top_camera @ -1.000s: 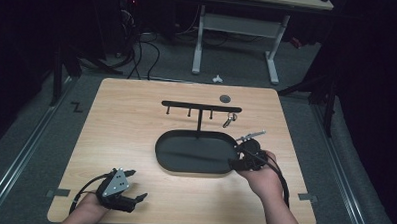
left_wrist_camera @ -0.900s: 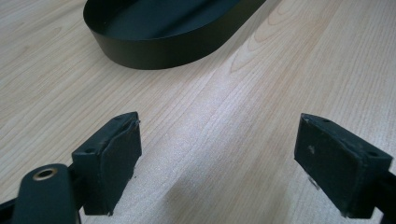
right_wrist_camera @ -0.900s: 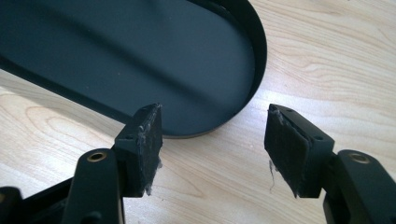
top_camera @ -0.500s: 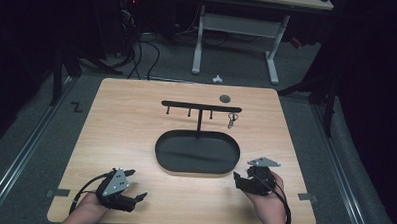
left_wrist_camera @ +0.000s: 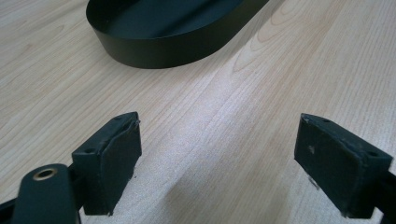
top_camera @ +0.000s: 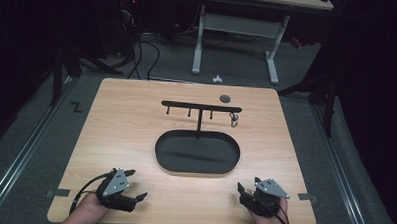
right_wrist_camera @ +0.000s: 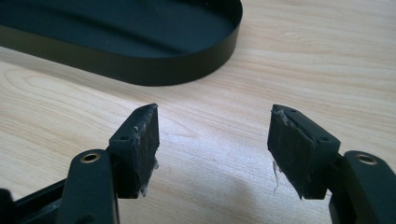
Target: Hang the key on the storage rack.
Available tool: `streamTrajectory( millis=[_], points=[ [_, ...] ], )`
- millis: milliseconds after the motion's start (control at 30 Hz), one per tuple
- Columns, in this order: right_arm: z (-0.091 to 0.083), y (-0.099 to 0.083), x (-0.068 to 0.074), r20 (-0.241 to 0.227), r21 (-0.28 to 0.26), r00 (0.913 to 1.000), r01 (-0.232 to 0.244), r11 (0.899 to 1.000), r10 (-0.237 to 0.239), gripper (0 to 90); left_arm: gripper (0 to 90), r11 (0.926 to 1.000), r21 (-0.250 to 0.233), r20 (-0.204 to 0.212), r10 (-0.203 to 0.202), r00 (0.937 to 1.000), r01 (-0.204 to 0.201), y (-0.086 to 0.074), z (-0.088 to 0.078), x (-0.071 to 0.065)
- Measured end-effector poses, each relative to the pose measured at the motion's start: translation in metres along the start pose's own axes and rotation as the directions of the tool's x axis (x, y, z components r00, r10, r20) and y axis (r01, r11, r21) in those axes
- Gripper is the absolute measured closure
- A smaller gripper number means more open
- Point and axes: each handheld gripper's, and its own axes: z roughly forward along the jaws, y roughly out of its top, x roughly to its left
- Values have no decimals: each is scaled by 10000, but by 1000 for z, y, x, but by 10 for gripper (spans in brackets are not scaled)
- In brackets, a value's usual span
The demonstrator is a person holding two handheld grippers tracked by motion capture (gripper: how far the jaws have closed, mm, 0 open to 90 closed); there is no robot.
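A black oval tray [top_camera: 197,153] lies in the middle of the wooden table [top_camera: 136,120], and its wall shows in both gripper views [left_wrist_camera: 154,46] [right_wrist_camera: 140,70]. Behind it stands a black T-shaped rack [top_camera: 200,108] with small hooks; a small metal keyring [top_camera: 233,119] hangs from the rightmost hook. My left gripper [top_camera: 133,190] rests open at the table's near left, jaws wide apart over bare wood [left_wrist_camera: 217,149]. My right gripper [top_camera: 244,191] rests open at the near right, nothing between its jaws [right_wrist_camera: 212,140].
A small dark round disc [top_camera: 225,98] lies on the table behind the rack. Beyond the far edge are cables and a white desk frame [top_camera: 236,41] on grey floor. A metal rail [top_camera: 20,151] runs along the left side.
My right gripper has drawn back from the tray's right end to the near right edge of the table. The left gripper has stayed put.
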Motion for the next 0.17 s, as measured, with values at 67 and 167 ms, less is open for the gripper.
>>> streamTrajectory(
  millis=[67, 167],
  points=[
    [3, -2, -2, -12, 116, 9999, -128, 9999, 128, 342, 153, 10000, -6, 22, 6, 10000, -6, 0, 0, 0],
    [4, -3, -4, 1, 166, 9993, -380, 9991, 380, 342, 153, 10000, -34, 56, 49, 10000, -49, -1, -1, 0]
  ],
)
